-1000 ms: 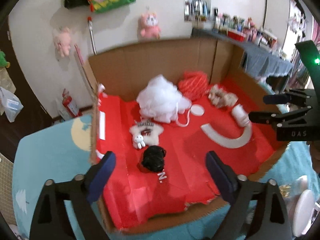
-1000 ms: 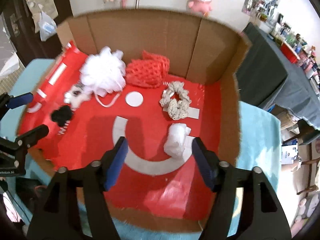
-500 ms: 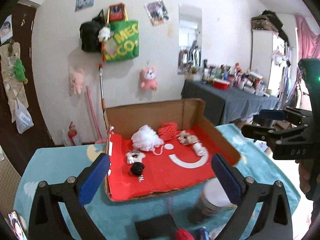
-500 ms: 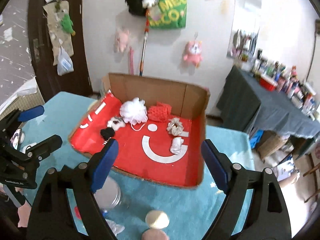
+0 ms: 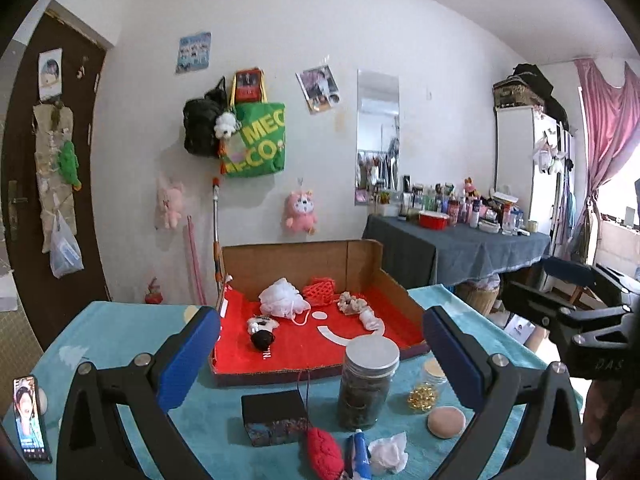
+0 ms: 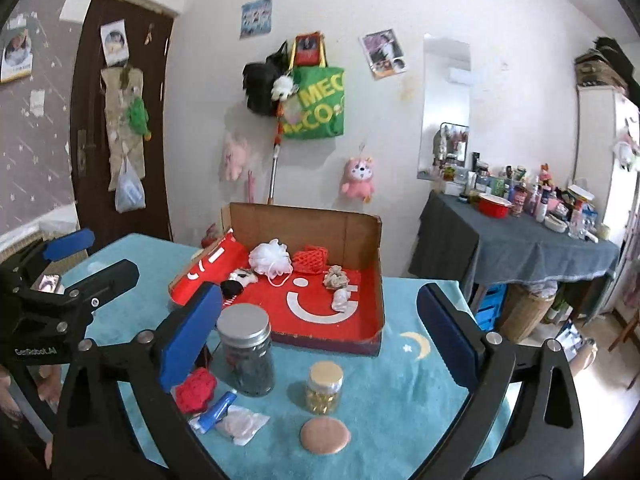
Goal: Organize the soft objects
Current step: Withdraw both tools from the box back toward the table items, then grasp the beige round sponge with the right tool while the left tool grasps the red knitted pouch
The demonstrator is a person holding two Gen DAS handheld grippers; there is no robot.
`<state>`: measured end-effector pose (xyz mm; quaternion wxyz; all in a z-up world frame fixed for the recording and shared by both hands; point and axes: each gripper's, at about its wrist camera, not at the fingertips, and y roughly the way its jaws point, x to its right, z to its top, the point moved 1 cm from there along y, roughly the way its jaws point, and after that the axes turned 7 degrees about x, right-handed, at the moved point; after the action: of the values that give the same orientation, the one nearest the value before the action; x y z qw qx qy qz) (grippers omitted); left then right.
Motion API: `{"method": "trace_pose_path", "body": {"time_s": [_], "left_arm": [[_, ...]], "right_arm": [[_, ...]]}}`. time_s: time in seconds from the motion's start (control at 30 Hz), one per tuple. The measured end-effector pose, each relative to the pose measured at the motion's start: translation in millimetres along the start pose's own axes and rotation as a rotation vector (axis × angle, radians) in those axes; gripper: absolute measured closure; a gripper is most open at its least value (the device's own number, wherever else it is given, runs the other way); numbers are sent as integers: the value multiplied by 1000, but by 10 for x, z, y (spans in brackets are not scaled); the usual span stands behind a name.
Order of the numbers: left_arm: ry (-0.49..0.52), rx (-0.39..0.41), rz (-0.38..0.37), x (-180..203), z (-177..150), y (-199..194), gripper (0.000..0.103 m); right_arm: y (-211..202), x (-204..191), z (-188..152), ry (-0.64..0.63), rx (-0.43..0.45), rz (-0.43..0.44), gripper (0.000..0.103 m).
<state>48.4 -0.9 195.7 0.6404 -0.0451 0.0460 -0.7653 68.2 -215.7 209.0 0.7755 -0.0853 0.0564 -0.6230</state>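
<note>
Six soft items (image 6: 270,258) in box (image 6: 360,236)

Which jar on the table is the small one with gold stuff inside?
The short gold-lidded jar, full of yellow beads. The tall silver-lidded jar beside it holds dark stuff.
</note>
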Motion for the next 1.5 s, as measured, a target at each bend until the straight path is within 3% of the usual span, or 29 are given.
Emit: {"method": "trace_pose_path", "body": {"time_s": [0.33, 0.83, 1.5], "left_arm": [[4, -17, 18, 142, -399, -187, 0], [-31, -184, 47, 69, -1213, 66, 0], [-11, -311, 41, 110, -1609, 201, 0]], "right_arm": [[-221, -6, -478, 18, 1, -56, 3], [-42, 33, -1219, 98, -96, -68, 3], [161, 66, -1663, 119, -199, -109, 3]]}}
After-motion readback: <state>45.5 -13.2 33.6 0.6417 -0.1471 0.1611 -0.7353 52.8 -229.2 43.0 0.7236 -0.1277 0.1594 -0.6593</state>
